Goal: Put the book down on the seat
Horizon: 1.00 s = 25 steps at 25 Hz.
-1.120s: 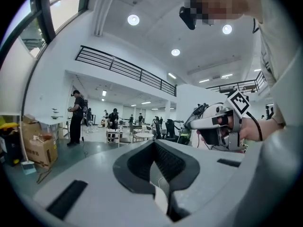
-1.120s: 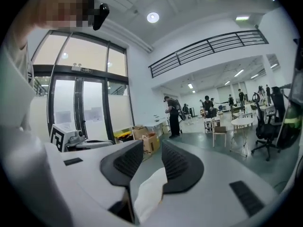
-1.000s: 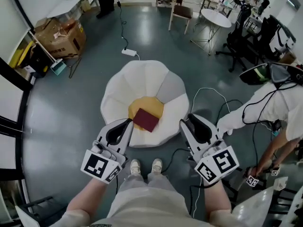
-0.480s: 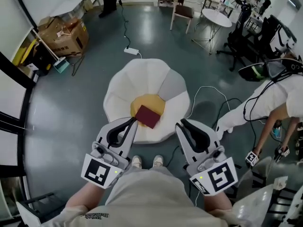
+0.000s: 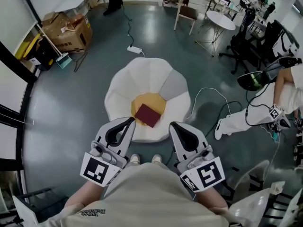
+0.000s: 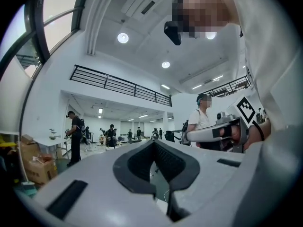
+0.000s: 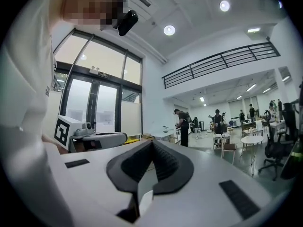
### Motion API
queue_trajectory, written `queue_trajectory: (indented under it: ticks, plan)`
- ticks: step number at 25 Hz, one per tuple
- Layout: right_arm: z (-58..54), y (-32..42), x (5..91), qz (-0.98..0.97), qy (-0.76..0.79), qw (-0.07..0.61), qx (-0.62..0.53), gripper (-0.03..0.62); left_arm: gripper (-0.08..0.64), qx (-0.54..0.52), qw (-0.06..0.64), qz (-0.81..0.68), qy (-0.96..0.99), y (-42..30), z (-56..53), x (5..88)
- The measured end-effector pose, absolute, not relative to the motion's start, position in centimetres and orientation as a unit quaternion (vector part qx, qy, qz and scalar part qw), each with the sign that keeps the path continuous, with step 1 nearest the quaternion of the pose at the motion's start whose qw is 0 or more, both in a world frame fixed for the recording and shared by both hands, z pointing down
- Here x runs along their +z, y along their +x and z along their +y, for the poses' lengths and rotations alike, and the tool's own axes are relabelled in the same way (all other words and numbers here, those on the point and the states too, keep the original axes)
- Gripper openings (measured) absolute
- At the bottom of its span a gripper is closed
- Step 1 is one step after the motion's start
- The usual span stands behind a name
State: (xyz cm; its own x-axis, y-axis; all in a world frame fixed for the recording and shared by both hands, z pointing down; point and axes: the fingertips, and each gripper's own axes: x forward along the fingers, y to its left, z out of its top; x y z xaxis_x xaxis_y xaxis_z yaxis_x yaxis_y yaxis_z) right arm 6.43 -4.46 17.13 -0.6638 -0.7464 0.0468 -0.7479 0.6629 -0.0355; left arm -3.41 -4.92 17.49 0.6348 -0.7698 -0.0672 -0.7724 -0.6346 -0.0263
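Dark red rectangular book point(image 5: 147, 115) flat on yellow cushion point(image 5: 150, 101) of white petal-shaped seat point(image 5: 127, 85). Left gripper point(image 5: 129, 121) closed, empty; right gripper point(image 5: 173, 126) just closed, empty.

The white, petal-shaped seat point(image 5: 142, 77) stands on the grey floor point(image 5: 71, 112) just ahead of your shoes point(image 5: 135, 159). In its hollow you have a yellow cushion point(image 5: 152, 100), and the dark red book point(image 5: 147, 115) lies flat and turned cornerwise on the cushion's near edge. On the floor around the seat you can see a white power strip point(image 5: 134, 49) just beyond its far side, a looping white cable point(image 5: 208, 91) near its right side, and a cardboard box point(image 5: 71, 32) well off to the far left.
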Motion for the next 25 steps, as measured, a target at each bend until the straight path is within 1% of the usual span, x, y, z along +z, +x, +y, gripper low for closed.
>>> queue_trajectory:
  ticks: [11,25]
  plan:
    - [-5.4,5.9,17.2,-0.910,0.413,0.032,0.022,-0.002,0.005,0.029,0.033,0.426,-0.904,-3.7,-5.4,16.6]
    - [-4.6,5.7,17.8,-0.912,0.408,0.036,0.029,-0.002,0.005,0.016,0.028,0.419,-0.907,-3.0,-4.4,16.8]
